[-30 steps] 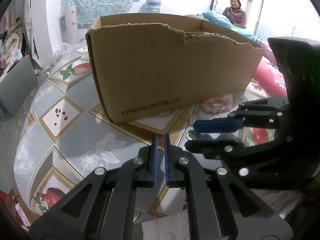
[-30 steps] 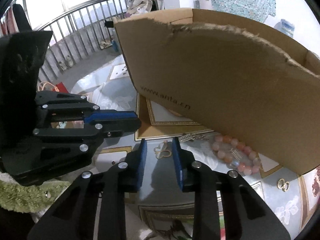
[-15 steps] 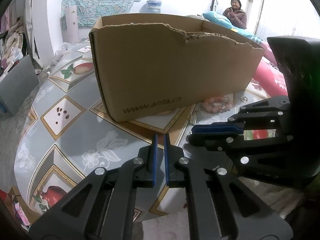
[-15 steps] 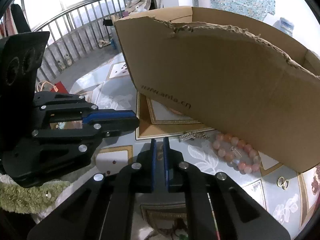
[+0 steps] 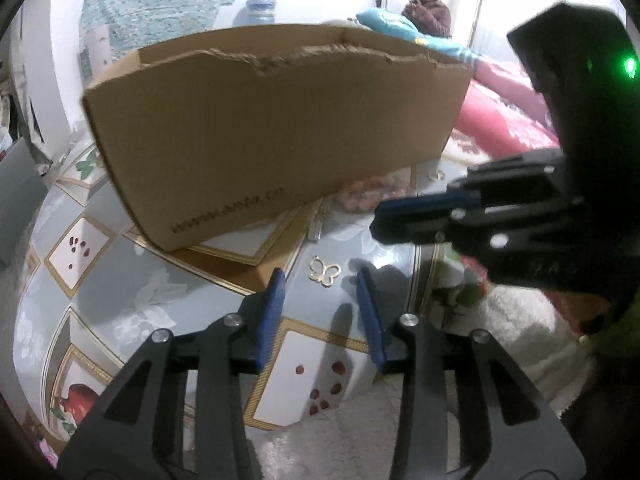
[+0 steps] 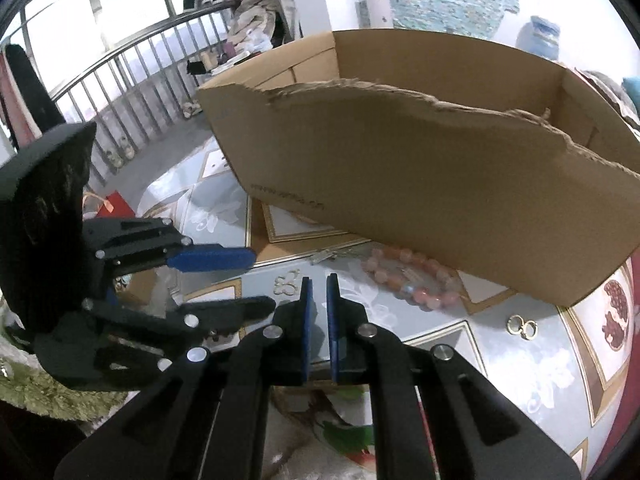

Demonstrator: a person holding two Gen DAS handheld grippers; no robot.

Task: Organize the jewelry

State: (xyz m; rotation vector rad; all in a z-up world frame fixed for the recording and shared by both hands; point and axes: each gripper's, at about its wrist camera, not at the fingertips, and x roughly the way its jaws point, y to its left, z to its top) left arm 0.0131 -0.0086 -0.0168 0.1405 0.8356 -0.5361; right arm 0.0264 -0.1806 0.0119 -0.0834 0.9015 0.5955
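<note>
A gold butterfly-shaped piece [image 5: 325,274] lies on the patterned table [image 5: 132,292], just beyond the tips of my left gripper [image 5: 320,282]. Its jaws are opening and nothing is between the pads. My right gripper [image 6: 318,282] is shut with nothing seen in it. It hovers to the right of the butterfly piece [image 6: 286,284], and from the left wrist view the right gripper [image 5: 378,226] reaches in from the right. A pink bead bracelet [image 6: 412,278] and a small silver clip [image 6: 324,256] lie against the open cardboard box [image 6: 400,184]. A pair of gold rings [image 6: 522,326] lies further right.
The cardboard box [image 5: 272,140] with a torn front rim stands close behind the jewelry. A white fluffy cloth [image 5: 516,328] covers the near right edge of the table. A person [image 5: 430,12] sits far off in the room. A metal railing [image 6: 120,80] runs behind the table.
My left jaws have gone from shut to apart and swung right toward the butterfly piece. The right jaws, open around that piece a second ago, have shut and pulled away without it.
</note>
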